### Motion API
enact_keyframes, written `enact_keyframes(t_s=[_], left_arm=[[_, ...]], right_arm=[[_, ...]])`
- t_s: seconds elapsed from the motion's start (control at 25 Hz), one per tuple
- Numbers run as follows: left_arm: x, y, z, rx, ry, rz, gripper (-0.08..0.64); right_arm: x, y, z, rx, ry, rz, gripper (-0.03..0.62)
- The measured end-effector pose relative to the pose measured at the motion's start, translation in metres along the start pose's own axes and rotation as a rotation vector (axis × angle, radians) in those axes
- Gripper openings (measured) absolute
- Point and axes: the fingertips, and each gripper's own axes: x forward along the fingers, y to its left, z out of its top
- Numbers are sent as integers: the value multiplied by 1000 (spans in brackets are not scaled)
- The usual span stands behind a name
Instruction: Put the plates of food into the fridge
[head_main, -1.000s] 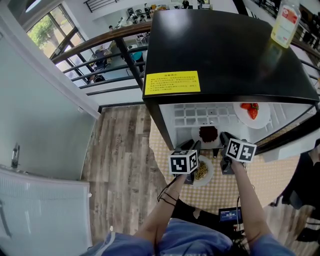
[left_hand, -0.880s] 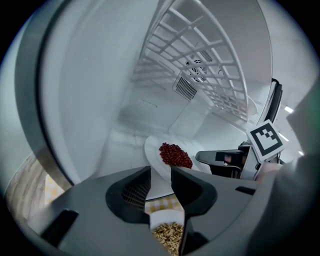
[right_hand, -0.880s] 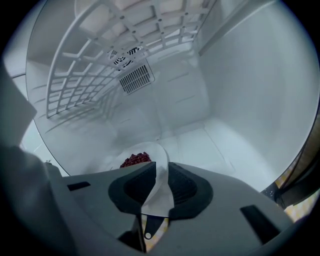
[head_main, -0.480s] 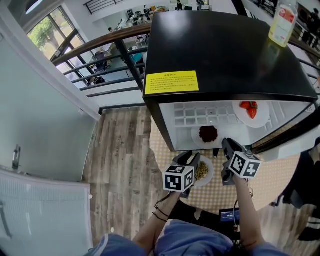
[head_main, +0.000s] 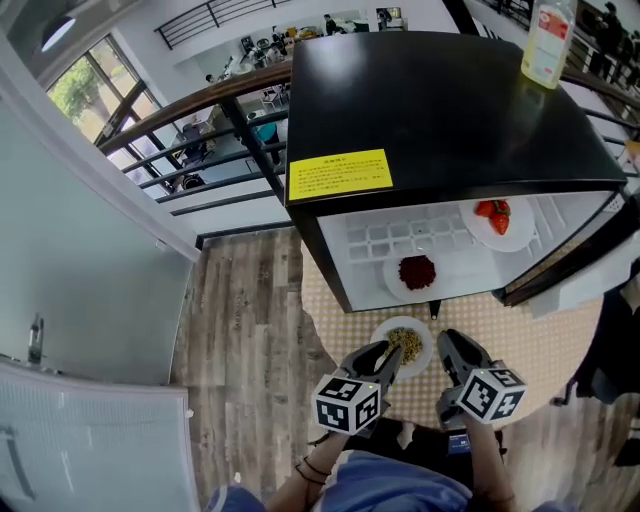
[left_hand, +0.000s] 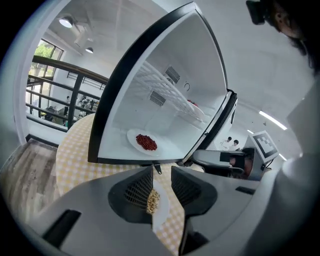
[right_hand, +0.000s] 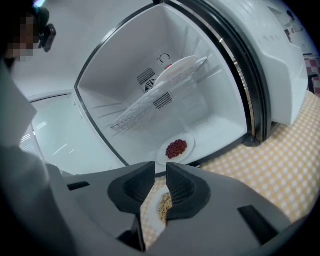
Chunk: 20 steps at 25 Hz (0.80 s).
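A white plate of yellowish grains (head_main: 403, 343) sits between my two grippers, just in front of the open black fridge (head_main: 440, 100), over the checkered table (head_main: 540, 350). My left gripper (head_main: 383, 356) is shut on the plate's left rim (left_hand: 159, 207). The right gripper (head_main: 447, 346) is shut on its right rim (right_hand: 161, 210). Inside the fridge, a plate of red beans (head_main: 416, 272) lies on the floor. A plate of strawberries (head_main: 497, 220) rests on the wire shelf.
The fridge door (head_main: 580, 270) hangs open at the right. A plastic bottle (head_main: 547, 42) stands on the fridge top. Wooden floor (head_main: 240, 320) and a railing (head_main: 200, 95) lie to the left, a white wall at the far left.
Both grippers have drawn back from the fridge opening toward me with the grain plate between them. The plates inside the fridge have not moved.
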Motion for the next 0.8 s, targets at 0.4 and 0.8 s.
enact_keyframes(t_s=[0.4,0.8], left_arm=[[-27,-19,-25,45,21,-70,120],[-63,-62,-20,105,-84,-39,112]], right_arm=[[-29,27,-37,-3,33,56,71],[-92,43,-50,-47,47,109,66]])
